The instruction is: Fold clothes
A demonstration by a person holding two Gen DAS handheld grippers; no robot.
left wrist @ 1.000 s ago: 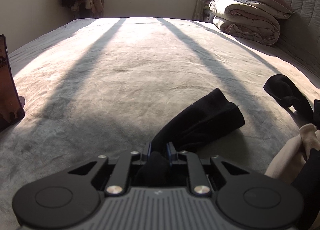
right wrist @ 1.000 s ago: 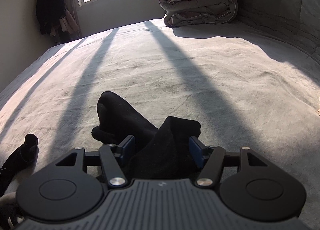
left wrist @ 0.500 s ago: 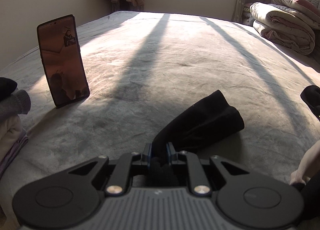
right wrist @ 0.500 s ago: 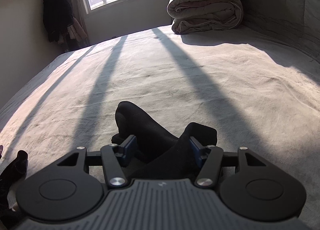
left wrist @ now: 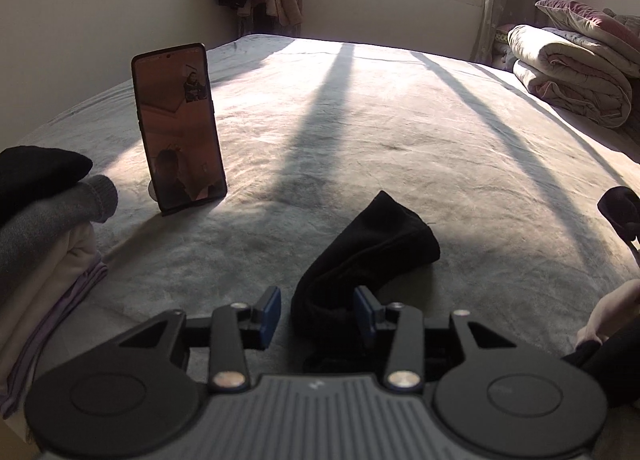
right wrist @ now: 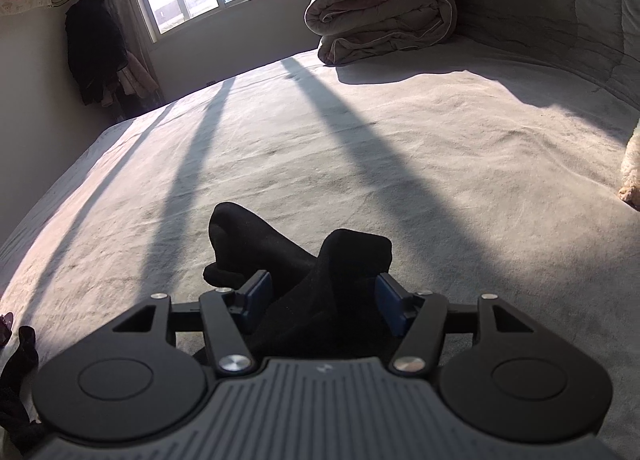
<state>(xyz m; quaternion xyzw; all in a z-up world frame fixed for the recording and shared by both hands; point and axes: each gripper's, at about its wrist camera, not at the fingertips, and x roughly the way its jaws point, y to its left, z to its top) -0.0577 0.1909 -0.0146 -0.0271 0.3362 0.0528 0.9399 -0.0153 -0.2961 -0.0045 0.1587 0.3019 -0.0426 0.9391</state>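
Note:
A black sock (left wrist: 372,248) lies on the grey bed sheet (left wrist: 360,132) in the left wrist view. My left gripper (left wrist: 317,314) is open, its blue pads spread apart, with the sock's cuff end lying between them against the right pad. In the right wrist view a second black sock (right wrist: 288,256) lies crumpled on the sheet. My right gripper (right wrist: 322,300) is open wide, and the sock bulges up between its blue pads.
A phone (left wrist: 178,128) stands upright on the bed at the left. A stack of folded clothes (left wrist: 44,228) sits at the near left. Folded quilts (right wrist: 380,16) lie at the head of the bed. More dark and pale garments (left wrist: 616,324) lie at the right.
My left gripper has opened and let go of the black sock, and has swung left, bringing the phone and clothes stack into view. The right gripper stays open over its sock.

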